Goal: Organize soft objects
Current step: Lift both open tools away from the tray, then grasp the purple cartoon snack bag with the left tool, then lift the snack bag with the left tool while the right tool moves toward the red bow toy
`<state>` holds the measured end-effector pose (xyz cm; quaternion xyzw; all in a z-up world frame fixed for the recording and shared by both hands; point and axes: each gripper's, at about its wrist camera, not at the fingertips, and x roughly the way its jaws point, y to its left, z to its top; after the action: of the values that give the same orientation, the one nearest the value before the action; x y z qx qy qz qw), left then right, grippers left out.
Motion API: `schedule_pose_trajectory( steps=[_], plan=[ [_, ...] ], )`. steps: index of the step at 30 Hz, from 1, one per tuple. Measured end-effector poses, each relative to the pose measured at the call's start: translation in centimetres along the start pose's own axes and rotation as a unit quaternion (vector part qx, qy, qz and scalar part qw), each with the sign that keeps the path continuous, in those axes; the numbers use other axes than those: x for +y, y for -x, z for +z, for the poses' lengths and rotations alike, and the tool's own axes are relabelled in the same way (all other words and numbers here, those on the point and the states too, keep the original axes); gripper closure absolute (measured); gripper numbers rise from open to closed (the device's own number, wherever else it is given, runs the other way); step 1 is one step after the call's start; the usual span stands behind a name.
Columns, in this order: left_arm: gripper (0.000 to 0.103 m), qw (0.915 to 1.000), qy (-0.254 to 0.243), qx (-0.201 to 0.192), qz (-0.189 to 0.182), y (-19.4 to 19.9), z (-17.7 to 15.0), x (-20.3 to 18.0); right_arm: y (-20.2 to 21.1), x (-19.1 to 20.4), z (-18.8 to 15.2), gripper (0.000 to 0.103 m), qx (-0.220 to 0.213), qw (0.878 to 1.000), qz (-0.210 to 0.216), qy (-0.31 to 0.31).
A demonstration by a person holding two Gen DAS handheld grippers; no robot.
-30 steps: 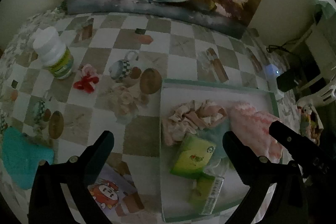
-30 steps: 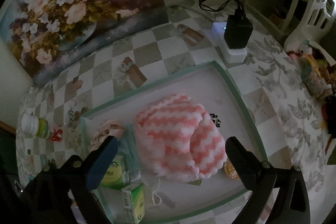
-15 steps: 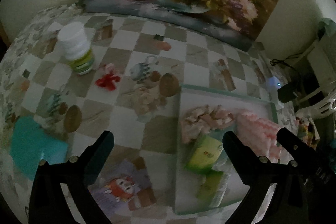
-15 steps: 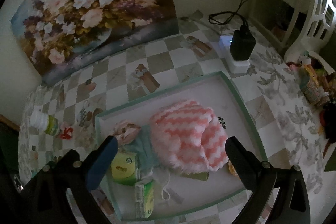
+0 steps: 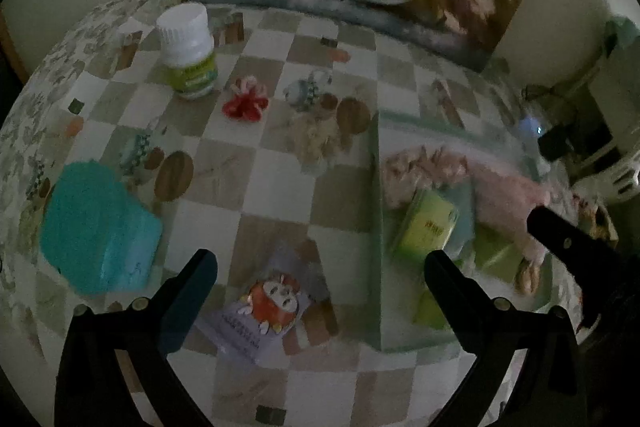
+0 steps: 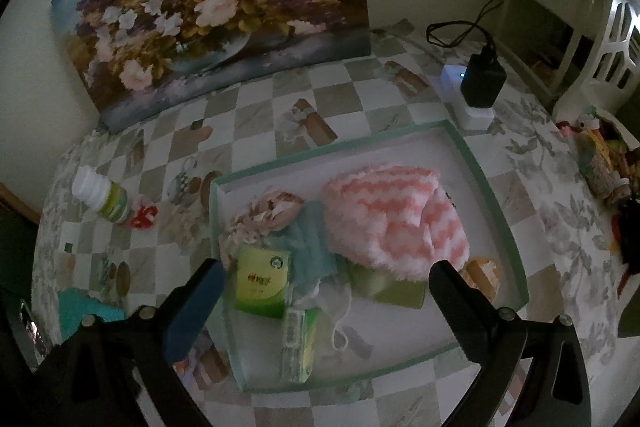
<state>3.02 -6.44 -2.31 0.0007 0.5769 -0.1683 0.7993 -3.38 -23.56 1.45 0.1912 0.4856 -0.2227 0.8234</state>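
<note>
A shallow green-rimmed tray holds a pink-and-white fluffy cloth, a beige scrunchie, a light blue cloth and green tissue packs. The tray also shows in the left wrist view. On the table left of it lie a teal cloth, a red hair bow and a purple cartoon packet. My left gripper is open and empty above the packet. My right gripper is open and empty above the tray's near side.
A white bottle with a green label stands at the back left. A flower painting leans on the wall. A black charger on a white power block sits behind the tray. Clutter lies at the table's right edge.
The left gripper has swung left, off the tray and over the table beside it. The right gripper has pulled back and up, so more of the tray shows. Both stay open.
</note>
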Motion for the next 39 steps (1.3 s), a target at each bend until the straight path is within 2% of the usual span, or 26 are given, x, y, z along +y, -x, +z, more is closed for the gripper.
schedule_pose_trajectory(
  steps=[6, 12, 19, 23, 25, 28, 30, 32, 39],
  plan=[
    [0.000, 0.9984, -0.029, 0.040, 0.028, -1.6, -1.0, -0.1, -0.5, 1.4, -1.5, 0.000, 0.018, 1.000, 0.007, 0.024],
    [0.000, 0.9922, -0.033, 0.105, 0.058, -4.8, -1.7, 0.8, -1.9, 2.8, -2.2, 0.000, 0.045, 0.998, 0.018, 0.046],
    [0.002, 0.9872, -0.041, 0.137, 0.071, -7.1, -1.8, 1.2, -3.3, 2.9, -2.5, 0.000, 0.070, 0.996, 0.018, 0.049],
    [0.018, 0.9844, -0.046, 0.155, 0.070, -8.3, -1.8, 1.1, -3.6, 2.9, -2.6, 0.000, 0.075, 0.996, 0.021, 0.048],
    [0.022, 0.9831, -0.045, 0.163, 0.069, -8.9, -1.9, 1.2, -3.7, 2.9, -2.5, 0.000, 0.077, 0.996, 0.021, 0.048],
    [0.031, 0.9828, -0.052, 0.157, 0.082, -8.9, -1.7, 1.1, -3.8, 2.9, -2.4, 0.000, 0.077, 0.996, 0.021, 0.048],
    [0.042, 0.9837, -0.052, 0.152, 0.081, -8.9, -1.6, 1.0, -3.8, 2.9, -2.4, 0.000, 0.077, 0.996, 0.021, 0.048],
    [0.048, 0.9846, -0.050, 0.148, 0.079, -8.9, -1.4, 1.1, -3.9, 2.9, -2.4, 0.000, 0.077, 0.996, 0.020, 0.049],
    [0.049, 0.9873, -0.029, 0.144, 0.062, -8.8, -0.5, 2.0, -4.0, 3.1, -2.4, 0.000, 0.078, 0.995, 0.015, 0.053]
  ],
)
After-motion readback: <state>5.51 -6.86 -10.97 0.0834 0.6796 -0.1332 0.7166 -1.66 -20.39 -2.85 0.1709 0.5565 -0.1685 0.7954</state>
